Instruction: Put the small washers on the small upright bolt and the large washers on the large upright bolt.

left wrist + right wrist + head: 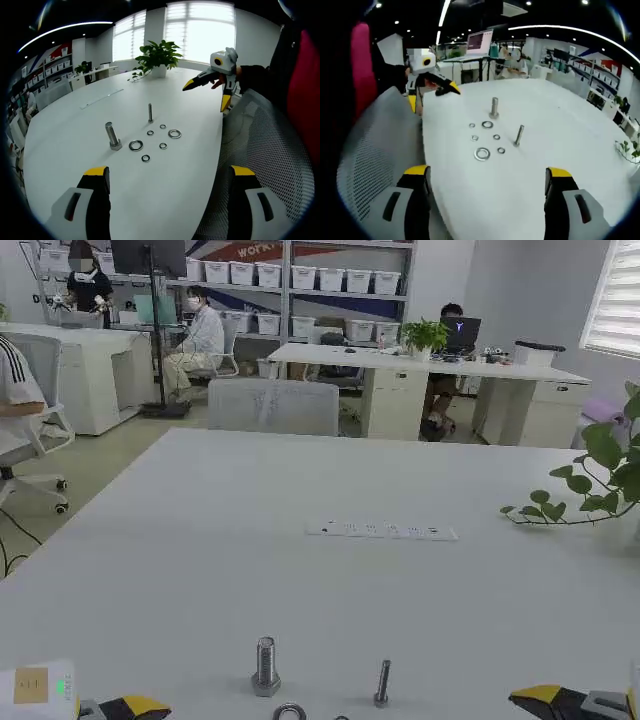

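Near the front edge of the white table (330, 600) stand a large upright bolt (265, 668) and a small upright bolt (382, 684). Between them lie loose washers, among them two large ones (135, 145) (174, 133) and small ones (163, 146) (150, 132). No washer is on either bolt. My left gripper (169, 172) stands open, off the table edge, facing the large bolt (112, 136) and the small bolt (150, 113). My right gripper (487, 172) is open too, on the opposite side, facing the large bolt (494, 107) and the small bolt (519, 135).
A white power strip (380, 531) lies at the table's middle. A leafy plant (600, 480) reaches in at the right edge. A grey mesh chair back (260, 150) sits just below the grippers. Another chair (272, 405) stands across the table, with people at desks behind.
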Action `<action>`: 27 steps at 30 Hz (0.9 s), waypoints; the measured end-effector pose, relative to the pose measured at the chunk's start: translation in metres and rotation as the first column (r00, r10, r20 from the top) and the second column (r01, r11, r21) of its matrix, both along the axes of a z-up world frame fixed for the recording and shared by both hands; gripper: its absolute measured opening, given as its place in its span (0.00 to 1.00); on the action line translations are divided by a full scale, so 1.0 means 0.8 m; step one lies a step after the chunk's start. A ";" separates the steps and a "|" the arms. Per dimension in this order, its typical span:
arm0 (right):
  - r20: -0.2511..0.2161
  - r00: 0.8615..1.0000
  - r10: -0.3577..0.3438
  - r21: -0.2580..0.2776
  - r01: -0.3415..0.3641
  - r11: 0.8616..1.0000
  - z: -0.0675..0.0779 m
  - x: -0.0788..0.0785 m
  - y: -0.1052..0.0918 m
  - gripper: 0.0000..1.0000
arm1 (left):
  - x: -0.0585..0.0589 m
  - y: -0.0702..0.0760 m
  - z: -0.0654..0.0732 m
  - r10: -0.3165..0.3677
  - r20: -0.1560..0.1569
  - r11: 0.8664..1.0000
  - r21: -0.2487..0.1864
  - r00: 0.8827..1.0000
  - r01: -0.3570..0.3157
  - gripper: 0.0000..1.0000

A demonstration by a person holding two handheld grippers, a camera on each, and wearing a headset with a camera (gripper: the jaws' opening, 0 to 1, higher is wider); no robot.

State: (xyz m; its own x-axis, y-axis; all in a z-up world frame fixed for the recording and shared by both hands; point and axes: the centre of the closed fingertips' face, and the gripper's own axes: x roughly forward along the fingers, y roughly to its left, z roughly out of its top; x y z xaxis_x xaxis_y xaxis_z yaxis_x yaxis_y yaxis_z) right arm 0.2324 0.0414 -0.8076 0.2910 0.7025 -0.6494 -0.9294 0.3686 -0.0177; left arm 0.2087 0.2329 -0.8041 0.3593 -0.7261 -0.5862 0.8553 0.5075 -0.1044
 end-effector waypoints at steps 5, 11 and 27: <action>-0.009 1.000 -0.006 -0.001 0.006 1.000 -0.002 0.013 0.002 0.94 | 0.001 -0.002 -0.006 -0.026 -0.011 1.000 0.013 1.000 0.026 0.98; -0.022 1.000 -0.002 -0.009 0.002 1.000 -0.007 0.018 0.003 0.93 | 0.010 -0.004 -0.009 -0.028 -0.017 1.000 0.013 0.999 0.029 0.98; -0.020 1.000 0.022 -0.003 -0.022 1.000 -0.005 0.016 0.008 0.92 | 0.010 -0.006 -0.008 -0.018 -0.025 1.000 0.026 1.000 0.018 0.97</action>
State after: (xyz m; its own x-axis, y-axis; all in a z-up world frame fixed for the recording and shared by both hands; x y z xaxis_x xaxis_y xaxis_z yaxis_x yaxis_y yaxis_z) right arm 0.2453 0.0477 -0.8118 0.2621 0.7064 -0.6575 -0.9376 0.3476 -0.0003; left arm 0.2166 0.2281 -0.8108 0.3314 -0.7169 -0.6134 0.8617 0.4948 -0.1127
